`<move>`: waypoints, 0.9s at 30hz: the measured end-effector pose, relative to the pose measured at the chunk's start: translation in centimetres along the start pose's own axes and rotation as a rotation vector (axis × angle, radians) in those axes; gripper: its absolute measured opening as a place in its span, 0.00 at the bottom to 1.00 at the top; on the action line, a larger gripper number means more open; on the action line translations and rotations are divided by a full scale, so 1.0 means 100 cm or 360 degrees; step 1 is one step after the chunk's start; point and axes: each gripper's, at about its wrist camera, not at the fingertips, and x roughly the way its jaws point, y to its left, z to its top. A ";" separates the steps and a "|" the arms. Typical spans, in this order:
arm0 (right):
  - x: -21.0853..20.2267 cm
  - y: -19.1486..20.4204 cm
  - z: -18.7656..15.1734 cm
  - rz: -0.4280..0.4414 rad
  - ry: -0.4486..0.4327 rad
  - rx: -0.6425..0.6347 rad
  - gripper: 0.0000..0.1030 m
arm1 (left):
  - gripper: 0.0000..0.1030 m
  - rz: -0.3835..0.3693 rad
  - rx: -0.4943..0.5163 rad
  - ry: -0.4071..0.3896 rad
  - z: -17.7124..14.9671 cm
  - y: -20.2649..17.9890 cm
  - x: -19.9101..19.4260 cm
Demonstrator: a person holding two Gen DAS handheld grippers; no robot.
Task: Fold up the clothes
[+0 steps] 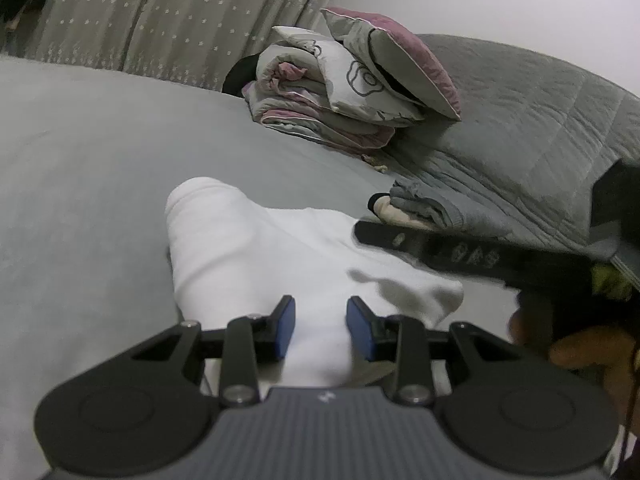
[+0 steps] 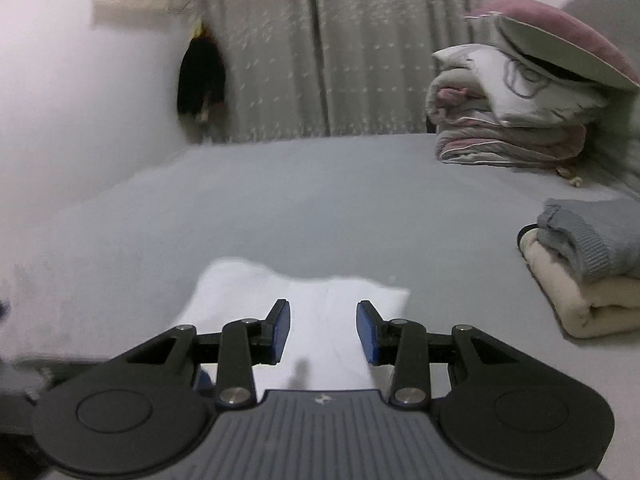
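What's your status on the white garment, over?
Left gripper open, right gripper open, both over white garment on bed. Folded stack alongside, apart. Nothing blocking.

Open grey bed [image 2: 280, 200] stretches clear ahead and to the left of the white garment [image 2: 304, 304], offering free passage as far as the curtain [image 2: 340, 60]. To the right, a small stack of folded clothes [image 2: 592, 272] sits near the garment, with a folded quilt pile [image 2: 516, 120] farther back. In the left wrist view, the right hand-held gripper [image 1: 460, 250] crosses just above the garment's right edge.
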 end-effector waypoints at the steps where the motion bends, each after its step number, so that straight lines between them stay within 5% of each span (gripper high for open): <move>1: 0.004 0.000 -0.005 -0.0014 0.0033 -0.0031 0.32 | 0.28 -0.0004 0.0017 0.0004 0.000 -0.001 0.000; 6: 0.008 -0.007 -0.020 -0.0039 0.0079 -0.0093 0.25 | 0.30 -0.0037 0.0223 0.0092 0.005 -0.009 0.003; 10: 0.007 -0.011 -0.027 -0.0040 0.0087 -0.0098 0.26 | 0.30 -0.0089 0.0189 0.0102 0.025 -0.002 -0.003; 19: 0.006 -0.012 -0.023 -0.0015 0.0082 -0.0051 0.26 | 0.29 0.0032 0.0169 0.0118 0.049 0.020 0.042; 22: 0.007 -0.016 -0.022 0.0002 0.0083 -0.0024 0.26 | 0.19 0.0077 0.0159 0.0139 0.051 0.031 0.064; 27: 0.008 -0.020 -0.020 0.0018 0.0086 0.0004 0.26 | 0.20 0.0251 0.0074 0.0167 0.073 0.048 0.088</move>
